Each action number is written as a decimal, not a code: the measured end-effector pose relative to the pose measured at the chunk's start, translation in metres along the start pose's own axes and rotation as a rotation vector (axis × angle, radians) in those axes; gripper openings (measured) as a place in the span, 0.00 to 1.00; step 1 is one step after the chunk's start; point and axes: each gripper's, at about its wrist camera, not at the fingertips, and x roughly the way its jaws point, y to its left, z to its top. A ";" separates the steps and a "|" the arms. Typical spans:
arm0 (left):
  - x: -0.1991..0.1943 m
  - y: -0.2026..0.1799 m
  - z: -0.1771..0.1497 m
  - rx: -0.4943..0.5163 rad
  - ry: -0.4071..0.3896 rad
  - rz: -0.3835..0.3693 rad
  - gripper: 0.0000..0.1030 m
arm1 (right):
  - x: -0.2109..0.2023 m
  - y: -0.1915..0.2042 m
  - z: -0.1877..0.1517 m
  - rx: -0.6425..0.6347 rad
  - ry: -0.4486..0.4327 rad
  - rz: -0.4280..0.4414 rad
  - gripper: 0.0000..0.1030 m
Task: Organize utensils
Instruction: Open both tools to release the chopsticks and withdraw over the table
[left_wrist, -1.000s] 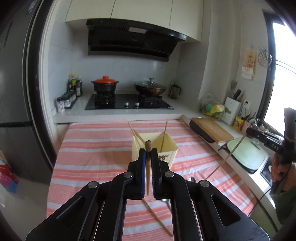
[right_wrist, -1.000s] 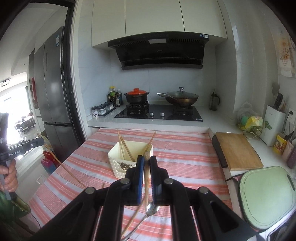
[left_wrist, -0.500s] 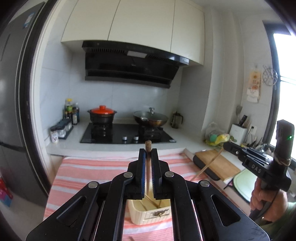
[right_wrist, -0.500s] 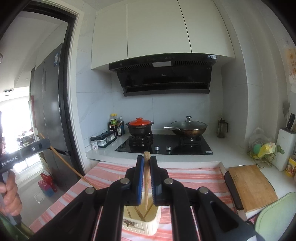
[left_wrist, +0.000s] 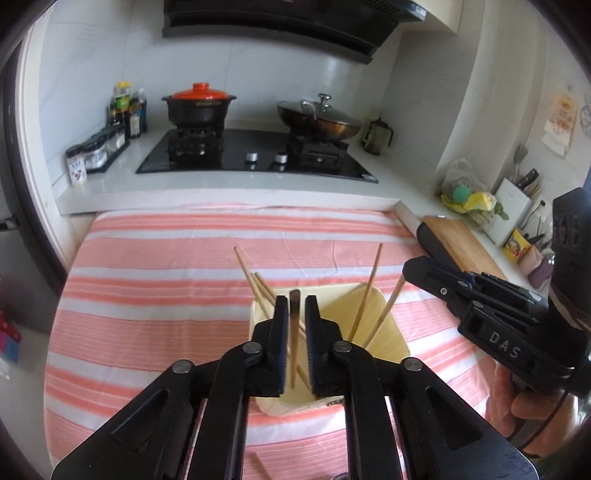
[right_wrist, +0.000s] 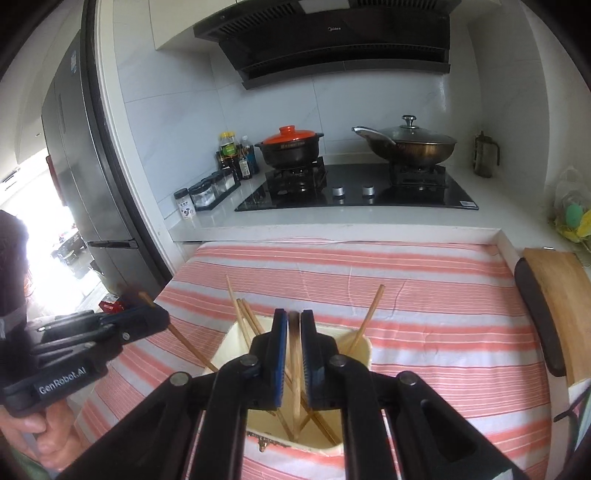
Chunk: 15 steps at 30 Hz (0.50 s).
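Observation:
A cream utensil holder stands on the striped cloth with several wooden chopsticks leaning in it. My left gripper hangs right over the holder. Its jaws are opening, and a dark-tipped chopstick stands loose between the pads, its lower end inside the holder. My right gripper is also over the holder, jaws opening, with another chopstick slipping down between them. Each gripper shows in the other's view: the right gripper on the right, the left gripper on the left.
A pink-and-white striped cloth covers the table. Behind it is a white counter with a black hob, an orange-lidded pot, a lidded wok and spice jars. A wooden cutting board lies right, a fridge left.
Both grippers have come forward and down until they sit over the holder. Their jaws, shut on a chopstick each before, have parted, and the chopsticks now reach into the holder.

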 end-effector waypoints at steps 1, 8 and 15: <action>0.000 0.004 0.002 -0.023 0.007 0.007 0.42 | 0.001 0.000 0.003 0.003 -0.013 -0.005 0.30; -0.061 0.027 -0.011 -0.051 -0.030 0.057 0.76 | -0.070 -0.003 0.019 0.039 -0.177 -0.028 0.56; -0.116 0.050 -0.122 0.025 0.079 0.139 0.82 | -0.139 -0.012 -0.059 -0.096 -0.099 -0.124 0.56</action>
